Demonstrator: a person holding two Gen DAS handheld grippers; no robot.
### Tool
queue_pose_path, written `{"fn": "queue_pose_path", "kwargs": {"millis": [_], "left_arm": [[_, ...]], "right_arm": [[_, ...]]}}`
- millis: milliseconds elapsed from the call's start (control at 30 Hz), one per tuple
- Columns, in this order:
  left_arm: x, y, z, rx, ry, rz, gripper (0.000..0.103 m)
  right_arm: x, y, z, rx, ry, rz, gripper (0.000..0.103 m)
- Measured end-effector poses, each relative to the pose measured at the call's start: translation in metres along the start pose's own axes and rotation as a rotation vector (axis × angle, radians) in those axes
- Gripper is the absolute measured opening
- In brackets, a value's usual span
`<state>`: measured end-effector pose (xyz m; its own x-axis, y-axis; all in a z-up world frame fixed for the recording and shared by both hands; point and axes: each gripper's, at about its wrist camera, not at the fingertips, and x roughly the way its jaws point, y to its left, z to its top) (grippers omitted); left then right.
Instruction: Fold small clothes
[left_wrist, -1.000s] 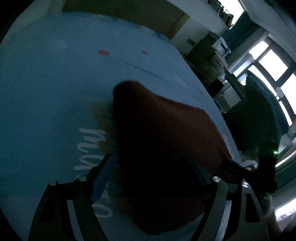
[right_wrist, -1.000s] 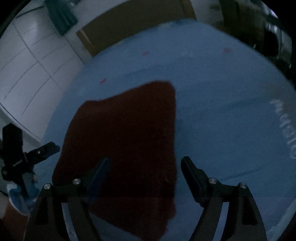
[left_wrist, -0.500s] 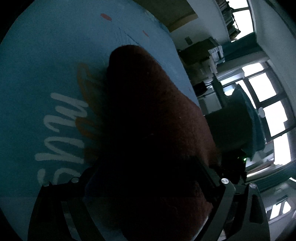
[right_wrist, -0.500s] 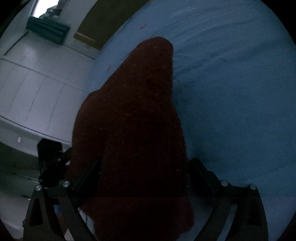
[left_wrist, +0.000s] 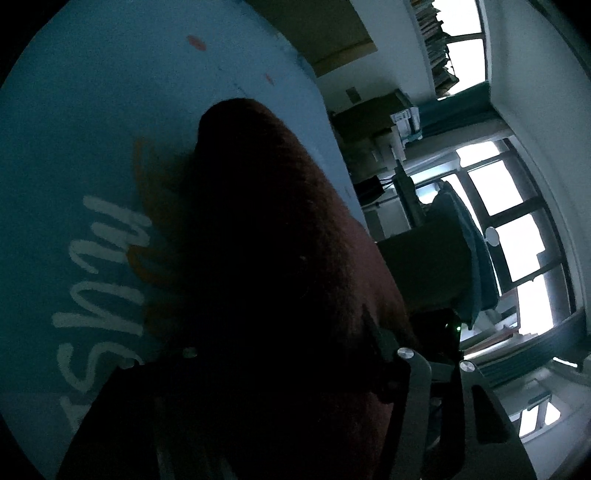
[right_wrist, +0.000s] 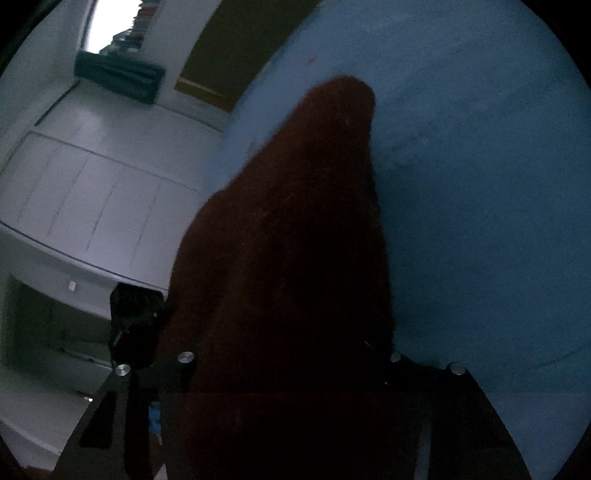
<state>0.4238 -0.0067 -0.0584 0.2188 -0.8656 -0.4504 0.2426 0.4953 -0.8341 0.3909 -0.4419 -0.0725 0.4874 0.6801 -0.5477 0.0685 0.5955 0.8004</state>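
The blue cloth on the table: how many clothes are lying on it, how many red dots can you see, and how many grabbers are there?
Dark red garment: 1
Red dots: 2
Grippers: 2, left gripper and right gripper
Total: 5

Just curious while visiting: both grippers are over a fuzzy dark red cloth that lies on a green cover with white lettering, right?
Not quite: the cover under the fuzzy dark red cloth is blue, not green, as the right wrist view shows plainly. The rest holds: the white lettering shows in the left wrist view, and the cloth fills the space in front of both grippers.
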Motion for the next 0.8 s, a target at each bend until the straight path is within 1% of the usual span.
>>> {"fn": "queue_pose_path", "kwargs": {"millis": [33,67,100,200,267,300,367,433,500,600,667,700,733,767,800], "left_arm": [[-0.008,-0.004,0.002,0.009,-0.006,0.003,0.052],[-0.005,-0.01,0.002,0.014,-0.011,0.005,0.052],[-0.014,-0.013,0.004,0.019,-0.021,0.005,0.052],[-0.038,-0.026,0.005,0.043,-0.049,0.016,0.052],[-0.053,-0.031,0.001,0.053,-0.064,0.027,0.052],[-0.063,-0.032,-0.001,0.056,-0.073,0.035,0.052],[-0.071,-0.036,-0.006,0.056,-0.086,0.05,0.052],[-0.084,-0.033,-0.014,0.046,-0.097,0.055,0.052],[-0.092,-0.028,-0.024,0.036,-0.096,0.068,0.052],[-0.093,-0.015,-0.042,0.026,-0.074,0.115,0.053],[-0.087,-0.003,-0.052,0.014,-0.045,0.183,0.053],[-0.083,0.003,-0.057,0.013,-0.027,0.231,0.056],[-0.082,0.007,-0.063,0.019,-0.018,0.261,0.06],[-0.083,0.008,-0.069,0.025,-0.025,0.276,0.063],[-0.087,0.007,-0.073,0.029,-0.037,0.277,0.064]], "right_arm": [[-0.001,0.007,0.0,-0.006,-0.009,0.009,0.053],[-0.002,0.015,0.0,-0.016,-0.016,0.022,0.052],[-0.003,0.024,-0.001,-0.029,-0.019,0.037,0.052],[-0.001,0.052,-0.009,-0.082,-0.002,0.054,0.052],[0.013,0.071,-0.012,-0.103,0.007,0.071,0.052],[0.015,0.075,-0.012,-0.107,0.008,0.079,0.052],[0.02,0.086,-0.016,-0.118,0.013,0.095,0.052],[0.026,0.096,-0.021,-0.131,0.024,0.105,0.052],[0.036,0.098,-0.029,-0.142,0.043,0.105,0.052],[0.05,0.099,-0.046,-0.153,0.085,0.066,0.052],[0.064,0.095,-0.054,-0.157,0.121,0.004,0.052],[0.07,0.091,-0.06,-0.157,0.14,-0.039,0.052],[0.074,0.088,-0.065,-0.164,0.15,-0.074,0.053],[0.076,0.083,-0.07,-0.164,0.153,-0.099,0.057],[0.073,0.08,-0.072,-0.152,0.144,-0.103,0.062]]}}
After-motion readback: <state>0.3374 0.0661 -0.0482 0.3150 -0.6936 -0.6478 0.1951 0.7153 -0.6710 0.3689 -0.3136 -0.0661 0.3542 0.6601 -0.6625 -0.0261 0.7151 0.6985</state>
